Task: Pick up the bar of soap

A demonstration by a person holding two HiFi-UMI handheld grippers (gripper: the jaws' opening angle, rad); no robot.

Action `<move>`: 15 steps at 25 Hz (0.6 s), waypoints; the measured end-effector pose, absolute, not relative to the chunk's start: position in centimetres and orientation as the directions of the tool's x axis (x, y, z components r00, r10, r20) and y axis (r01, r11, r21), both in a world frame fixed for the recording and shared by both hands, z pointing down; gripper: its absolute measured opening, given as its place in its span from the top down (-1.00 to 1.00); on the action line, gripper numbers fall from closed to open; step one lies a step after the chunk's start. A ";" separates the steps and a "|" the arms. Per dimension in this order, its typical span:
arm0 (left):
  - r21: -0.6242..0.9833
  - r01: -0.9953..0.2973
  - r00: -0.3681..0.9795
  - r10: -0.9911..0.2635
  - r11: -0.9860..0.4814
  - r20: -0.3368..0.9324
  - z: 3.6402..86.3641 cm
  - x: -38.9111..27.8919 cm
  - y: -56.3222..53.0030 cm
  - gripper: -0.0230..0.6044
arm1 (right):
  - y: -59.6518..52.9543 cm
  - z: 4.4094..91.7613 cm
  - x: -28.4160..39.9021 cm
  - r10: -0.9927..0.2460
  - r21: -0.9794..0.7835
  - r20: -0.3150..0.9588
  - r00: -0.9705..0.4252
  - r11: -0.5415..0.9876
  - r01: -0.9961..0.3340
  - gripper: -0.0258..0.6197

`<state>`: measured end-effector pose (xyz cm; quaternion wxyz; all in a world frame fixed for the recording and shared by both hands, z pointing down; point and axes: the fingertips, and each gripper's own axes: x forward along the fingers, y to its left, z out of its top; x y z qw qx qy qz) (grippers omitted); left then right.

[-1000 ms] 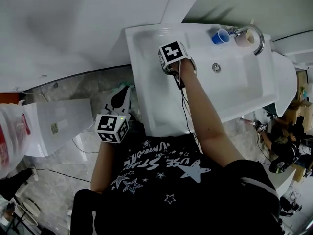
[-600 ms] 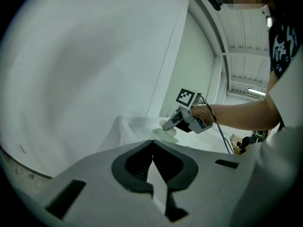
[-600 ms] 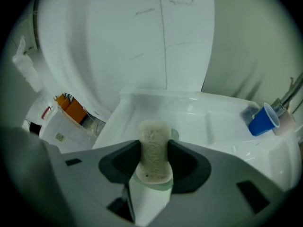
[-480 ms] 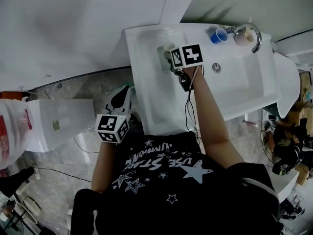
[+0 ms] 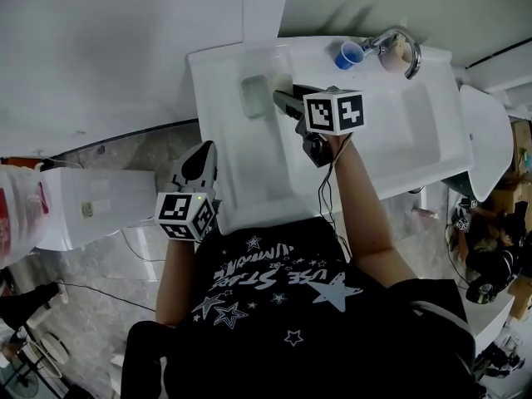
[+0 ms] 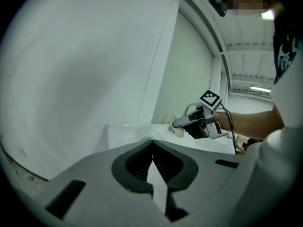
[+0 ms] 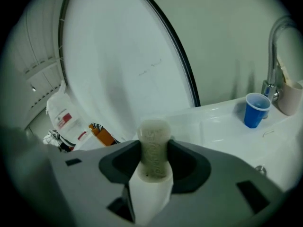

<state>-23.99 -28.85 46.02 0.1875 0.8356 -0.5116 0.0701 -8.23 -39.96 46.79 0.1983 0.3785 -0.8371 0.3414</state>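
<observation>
The bar of soap [image 7: 152,143] is a pale greenish-white block with rounded ends, fine speckles and faint raised lettering. The right gripper [image 5: 278,100] is clamped on it edge-on over the white sink [image 5: 399,148]. The left gripper [image 6: 152,161] hangs beside the sink, jaws together and empty.

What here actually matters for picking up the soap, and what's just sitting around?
Part of the job: bar of soap; right gripper, clamped on it.

Just lying about: blue cup; beige cup; faucet; sink; left gripper, shut and idle.
</observation>
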 end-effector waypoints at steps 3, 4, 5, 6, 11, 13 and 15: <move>0.240 -0.897 0.434 -0.846 -0.372 0.311 46.0 -21.9 -28.2 0.90 | -39.1 46.5 -6.4 -0.483 -0.463 0.539 -0.690 0.515 -0.722 0.34; 0.238 -0.902 0.421 -0.852 -0.360 0.311 46.0 -21.2 -27.9 0.90 | -38.8 46.4 -5.8 -0.475 -0.473 0.525 -0.706 0.527 -0.707 0.34; 0.235 -0.908 0.409 -0.859 -0.348 0.309 46.0 -20.7 -27.7 0.90 | -38.4 46.4 -5.4 -0.465 -0.483 0.513 -0.721 0.539 -0.690 0.35; 0.232 -0.913 0.395 -0.866 -0.335 0.308 46.0 -20.1 -27.4 0.90 | -38.0 46.5 -5.0 -0.450 -0.493 0.501 -0.739 0.554 -0.671 0.34; 0.218 -0.944 0.310 -0.895 -0.249 0.321 46.6 -18.2 -25.9 0.90 | -35.5 47.5 -4.0 -0.329 -0.544 0.461 -0.824 0.629 -0.555 0.34; 0.218 -0.953 0.276 -0.904 -0.213 0.326 46.6 -17.8 -25.2 0.90 | -34.7 47.9 -3.7 -0.296 -0.549 0.459 -0.837 0.647 -0.530 0.34; 0.210 -0.958 0.256 -0.909 -0.194 0.328 46.4 -17.3 -24.6 0.90 | -34.1 48.1 -3.4 -0.281 -0.543 0.454 -0.846 0.665 -0.513 0.34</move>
